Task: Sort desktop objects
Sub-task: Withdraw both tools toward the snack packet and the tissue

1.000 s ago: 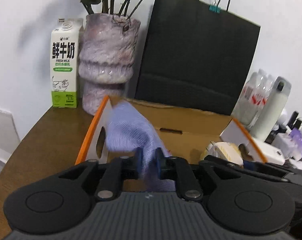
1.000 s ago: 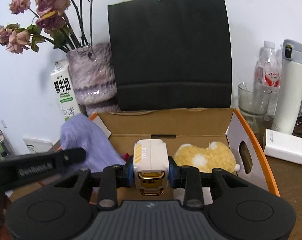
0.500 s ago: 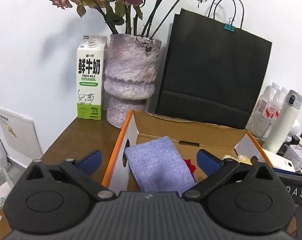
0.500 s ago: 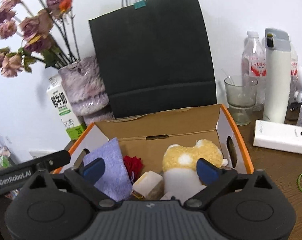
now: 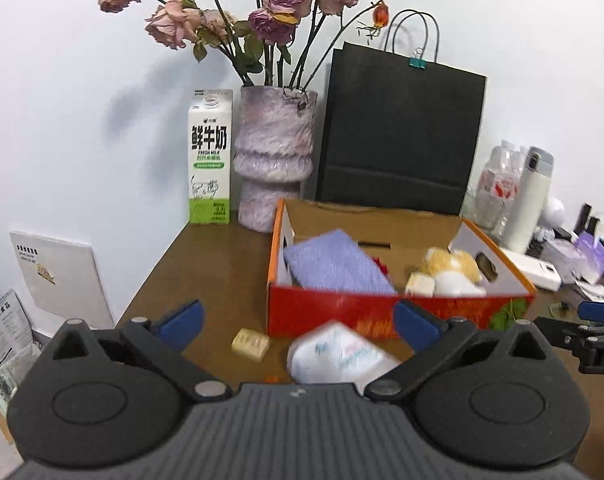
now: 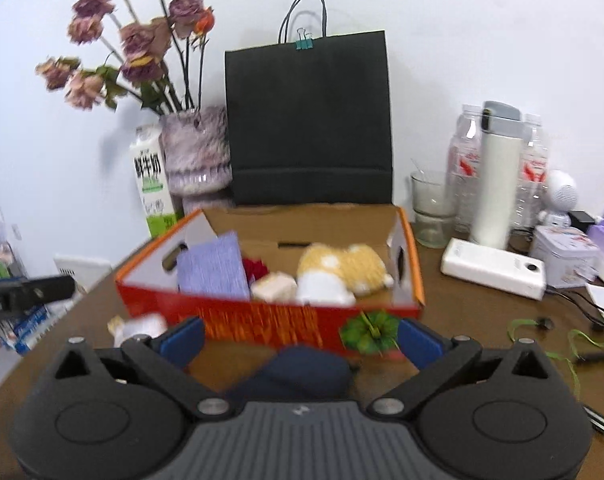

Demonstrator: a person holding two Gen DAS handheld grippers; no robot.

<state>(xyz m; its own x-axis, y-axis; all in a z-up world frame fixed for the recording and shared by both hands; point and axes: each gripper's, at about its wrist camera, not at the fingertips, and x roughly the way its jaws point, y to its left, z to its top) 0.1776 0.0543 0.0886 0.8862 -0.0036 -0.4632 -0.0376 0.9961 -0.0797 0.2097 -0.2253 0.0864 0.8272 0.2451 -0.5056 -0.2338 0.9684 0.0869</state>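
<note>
An orange cardboard box [image 5: 341, 312] [image 6: 262, 320] stands on the brown desk. Inside lie a folded lilac cloth [image 5: 335, 266] [image 6: 214, 266], a cream charger block [image 5: 419, 283] [image 6: 274, 286], a red item [image 6: 256, 270] and a yellow-white plush toy [image 5: 451, 270] [image 6: 341, 268]. My left gripper [image 5: 298, 322] is open in front of the box, above a white tissue pack [image 5: 339, 354]; a small yellow bar [image 5: 250, 343] lies beside it. My right gripper [image 6: 300, 336] is open too, over a dark blue pouch [image 6: 305, 368].
Behind the box stand a milk carton [image 5: 210, 156], a vase of dried roses [image 5: 274, 164] and a black paper bag [image 5: 397, 140]. To the right are bottles, a white flask [image 6: 495, 176], a glass [image 6: 429, 208], a white power bank [image 6: 493, 268] and a tin.
Both grippers opened, dropping the lilac cloth and the charger block into the box, then pulled back from it, so the box front and the items before it came into view.
</note>
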